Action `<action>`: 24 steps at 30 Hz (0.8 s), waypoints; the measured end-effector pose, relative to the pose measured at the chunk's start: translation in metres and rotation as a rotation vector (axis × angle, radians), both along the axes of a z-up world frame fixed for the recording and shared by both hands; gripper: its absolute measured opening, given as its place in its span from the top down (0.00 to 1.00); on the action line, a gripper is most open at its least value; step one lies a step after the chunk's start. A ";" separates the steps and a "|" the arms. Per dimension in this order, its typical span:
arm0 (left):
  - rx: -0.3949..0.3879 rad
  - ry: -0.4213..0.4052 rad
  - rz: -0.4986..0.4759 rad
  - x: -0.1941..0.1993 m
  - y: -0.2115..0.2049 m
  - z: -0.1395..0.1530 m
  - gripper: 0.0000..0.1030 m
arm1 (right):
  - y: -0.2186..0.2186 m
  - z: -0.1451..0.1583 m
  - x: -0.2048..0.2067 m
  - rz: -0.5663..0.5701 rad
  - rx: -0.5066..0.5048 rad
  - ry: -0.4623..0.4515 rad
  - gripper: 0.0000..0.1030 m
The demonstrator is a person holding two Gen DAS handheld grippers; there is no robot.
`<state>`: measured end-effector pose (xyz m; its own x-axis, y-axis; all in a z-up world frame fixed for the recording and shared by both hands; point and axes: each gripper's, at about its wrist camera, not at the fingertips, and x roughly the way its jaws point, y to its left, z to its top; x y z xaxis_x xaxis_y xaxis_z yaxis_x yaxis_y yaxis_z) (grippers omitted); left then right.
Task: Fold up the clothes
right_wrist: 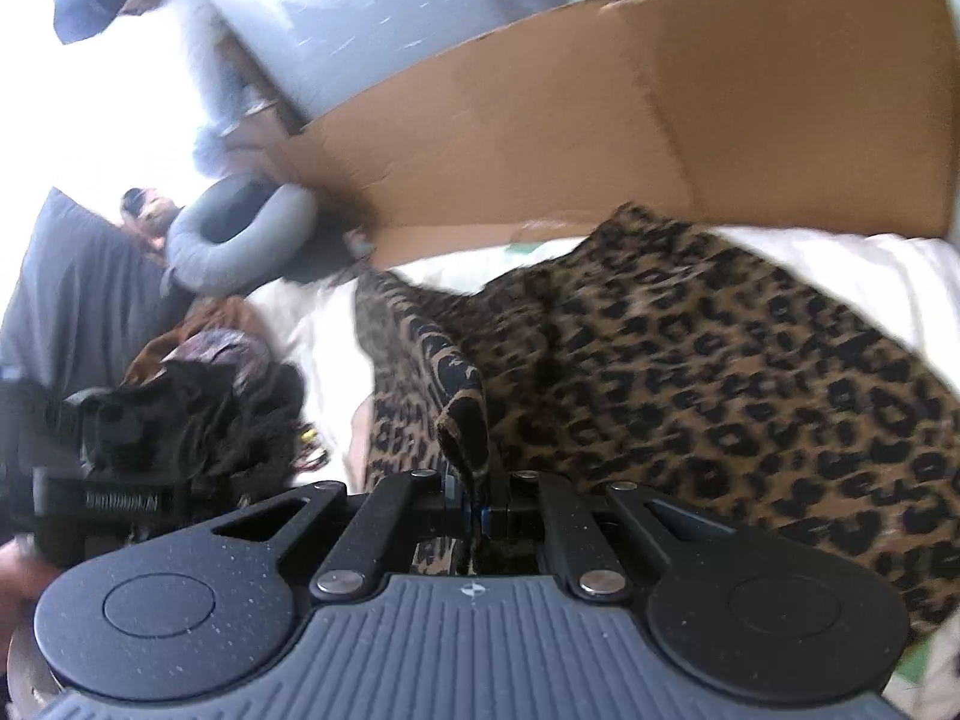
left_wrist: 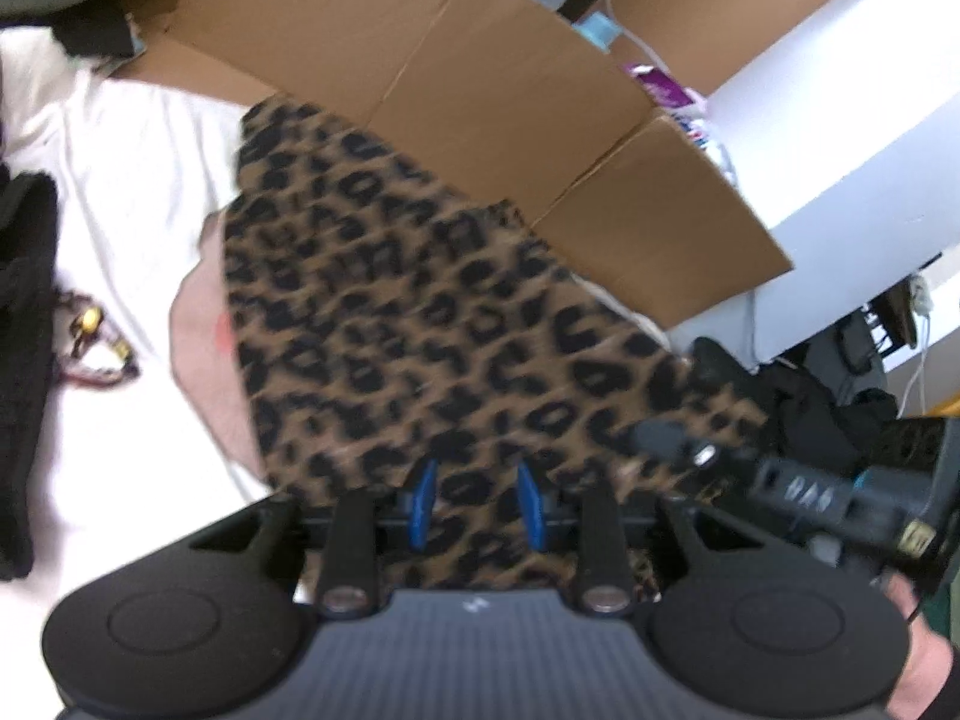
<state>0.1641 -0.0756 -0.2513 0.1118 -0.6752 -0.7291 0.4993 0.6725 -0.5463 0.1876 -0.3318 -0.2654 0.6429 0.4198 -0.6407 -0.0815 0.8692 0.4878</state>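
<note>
Both grippers tilt downward over a white bed (left_wrist: 120, 180). The left gripper (left_wrist: 477, 504) has its two blue pads (left_wrist: 423, 501) a narrow way apart, with the leopard cloth (left_wrist: 420, 312) showing in the gap and just beyond; the pads do not press on it. The right gripper (right_wrist: 477, 510) has its jaws closed on a raised fold of the same cloth (right_wrist: 720, 372), which stands up as a narrow ridge straight out from the fingertips. In the left view the right gripper (left_wrist: 666, 441) lies low at the right edge over the cloth, with a hand (left_wrist: 918, 660) behind it.

One leopard cloth is in view, spread across the bed and sloping toward a single brown cardboard sheet (left_wrist: 480, 90) that stands behind it. One dark garment pile (right_wrist: 228, 420) lies left of the cloth in the right view, and one grey ring cushion (right_wrist: 240, 234) sits farther back.
</note>
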 end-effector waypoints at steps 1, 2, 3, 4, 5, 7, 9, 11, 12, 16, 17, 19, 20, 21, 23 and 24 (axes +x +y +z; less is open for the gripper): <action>0.006 0.002 -0.003 0.000 0.001 -0.003 0.70 | -0.005 0.000 0.000 -0.015 -0.007 0.001 0.99; 0.012 0.004 -0.005 -0.001 0.001 -0.006 0.70 | -0.011 0.000 0.000 -0.030 -0.014 0.002 0.99; 0.016 0.008 -0.005 -0.001 0.002 -0.009 0.70 | -0.016 0.000 0.000 -0.044 -0.020 0.004 0.99; 0.019 0.012 -0.004 0.000 0.002 -0.011 0.70 | -0.022 -0.001 0.000 -0.056 -0.023 0.009 0.99; 0.020 0.015 -0.005 0.000 0.004 -0.014 0.70 | -0.027 -0.002 -0.001 -0.067 -0.026 0.014 0.99; 0.021 0.020 -0.009 0.001 0.009 -0.020 0.70 | -0.037 -0.003 -0.001 -0.087 -0.033 0.020 0.99; 0.024 0.027 -0.014 0.003 0.013 -0.025 0.70 | -0.046 -0.005 -0.003 -0.109 -0.038 0.027 0.99; 0.029 0.037 -0.019 0.004 0.016 -0.033 0.70 | -0.055 -0.007 -0.004 -0.132 -0.042 0.037 0.99; 0.031 0.042 -0.022 0.004 0.019 -0.036 0.70 | -0.061 -0.009 -0.005 -0.145 -0.044 0.045 0.99; 0.050 0.050 -0.040 0.008 0.021 -0.047 0.68 | -0.079 -0.021 -0.010 -0.190 -0.042 0.086 0.99; 0.054 0.051 -0.043 0.009 0.021 -0.050 0.66 | -0.084 -0.025 -0.012 -0.202 -0.041 0.097 0.99; 0.059 0.059 -0.050 0.010 0.024 -0.054 0.65 | -0.093 -0.033 -0.014 -0.227 -0.037 0.117 0.99; 0.062 0.063 -0.053 0.011 0.026 -0.055 0.65 | -0.097 -0.036 -0.015 -0.242 -0.034 0.128 0.99; 0.065 0.064 -0.059 0.011 0.027 -0.057 0.65 | -0.102 -0.040 -0.016 -0.256 -0.031 0.138 0.99; 0.072 0.068 -0.073 0.013 0.032 -0.059 0.65 | -0.109 -0.047 -0.017 -0.274 -0.037 0.149 0.99; 0.077 0.071 -0.079 0.013 0.034 -0.061 0.65 | -0.112 -0.049 -0.017 -0.279 -0.048 0.152 0.99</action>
